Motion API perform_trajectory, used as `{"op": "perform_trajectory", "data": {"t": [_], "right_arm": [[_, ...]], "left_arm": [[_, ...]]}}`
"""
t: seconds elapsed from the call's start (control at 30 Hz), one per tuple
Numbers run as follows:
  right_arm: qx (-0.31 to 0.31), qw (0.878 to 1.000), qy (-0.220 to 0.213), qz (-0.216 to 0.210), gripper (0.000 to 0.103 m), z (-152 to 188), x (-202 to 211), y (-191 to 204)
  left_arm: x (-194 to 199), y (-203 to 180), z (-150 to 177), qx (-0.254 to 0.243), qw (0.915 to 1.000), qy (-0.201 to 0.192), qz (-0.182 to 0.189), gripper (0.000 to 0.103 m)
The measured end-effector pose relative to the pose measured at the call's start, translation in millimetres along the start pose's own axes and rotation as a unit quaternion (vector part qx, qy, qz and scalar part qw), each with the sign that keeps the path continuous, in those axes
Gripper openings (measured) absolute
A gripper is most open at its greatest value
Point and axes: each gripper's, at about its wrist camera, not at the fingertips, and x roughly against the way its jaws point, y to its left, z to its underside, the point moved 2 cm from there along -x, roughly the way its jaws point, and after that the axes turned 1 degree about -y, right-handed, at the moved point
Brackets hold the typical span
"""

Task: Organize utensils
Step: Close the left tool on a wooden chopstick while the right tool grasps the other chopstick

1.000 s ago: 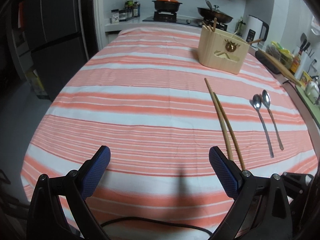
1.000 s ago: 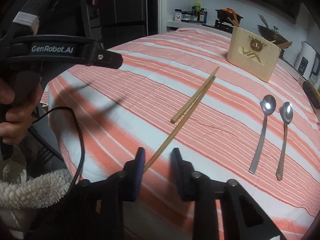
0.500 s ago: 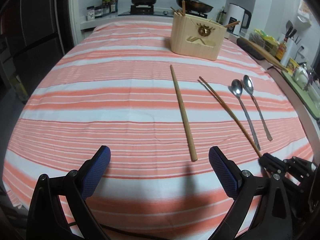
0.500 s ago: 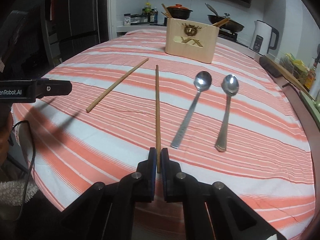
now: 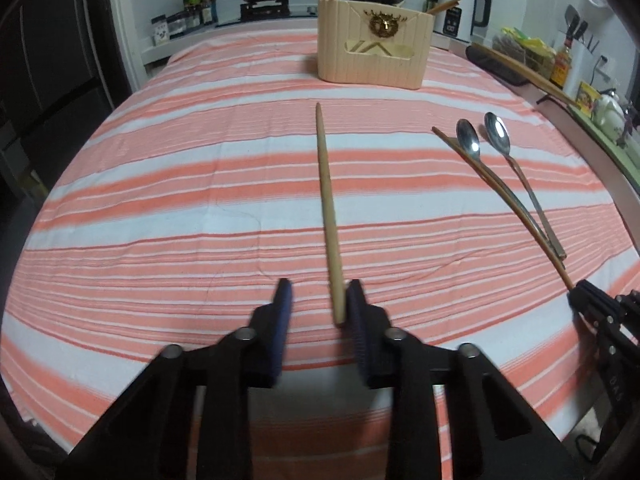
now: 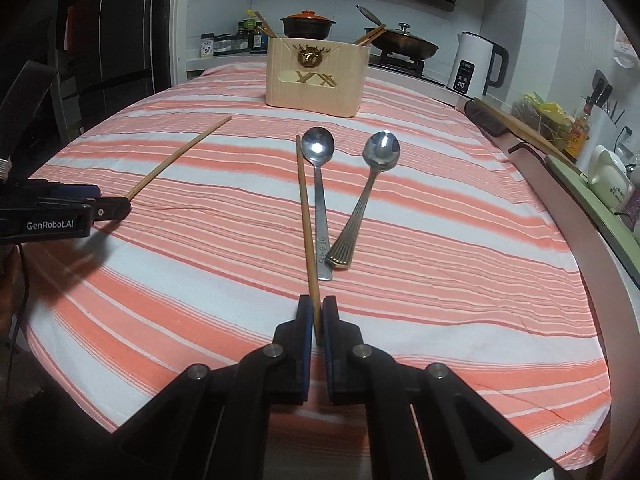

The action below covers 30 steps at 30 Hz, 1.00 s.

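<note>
A pale wooden chopstick (image 5: 326, 200) lies on the striped tablecloth (image 5: 160, 200), pointing at the wooden utensil holder (image 5: 374, 50). My left gripper (image 5: 320, 292) is closing around its near end. The stick sits against the right pad, with a gap still showing on the left side. My right gripper (image 6: 316, 312) is shut on the near end of a second chopstick (image 6: 306, 216), which lies beside two metal spoons (image 6: 318, 148) (image 6: 380, 152). The right wrist view shows the left gripper (image 6: 116, 206) at the first chopstick's (image 6: 180, 156) end. The holder (image 6: 316, 76) has several chopsticks in it.
A white kettle (image 6: 476, 66), a red-lidded pot (image 6: 308, 24) and a pan (image 6: 404, 46) stand behind the table. Bottles and a long wooden handle (image 6: 524, 130) line the counter on the right. A dark fridge (image 5: 52, 60) stands at the left.
The left jaws have gone from wide apart to narrow around the chopstick's near end as the gripper came forward and down. The right gripper has swung its chopstick over beside the spoons.
</note>
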Motion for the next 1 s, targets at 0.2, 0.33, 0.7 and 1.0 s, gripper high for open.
{"op": "perform_trajectory", "data": {"t": [0.2,0.33,0.7,1.0], "right_arm": [[0.009,0.999,-0.019,-0.040,0.005,0.3,-1.6,5.2],[0.014,0.998,-0.031,-0.052,0.006,4.6,1.5,3.9],[0.001,0.996,-0.052,-0.074,0.034,15.6,6.5,-5.0],[-0.003,0.996,-0.051,-0.073,0.005,4.6,1.5,-7.5]], "left_arm": [[5.8,7.9,4.9,0.025,0.9997,-0.003,0.008,0.005],[18.4,11.7,21.0,0.027,0.9995,-0.006,0.017,0.006],[22.9,12.1,29.8,0.008,0.9998,-0.017,0.006,0.053],[20.6,8.6,14.8,0.011,0.9992,-0.034,0.018,0.004]]}}
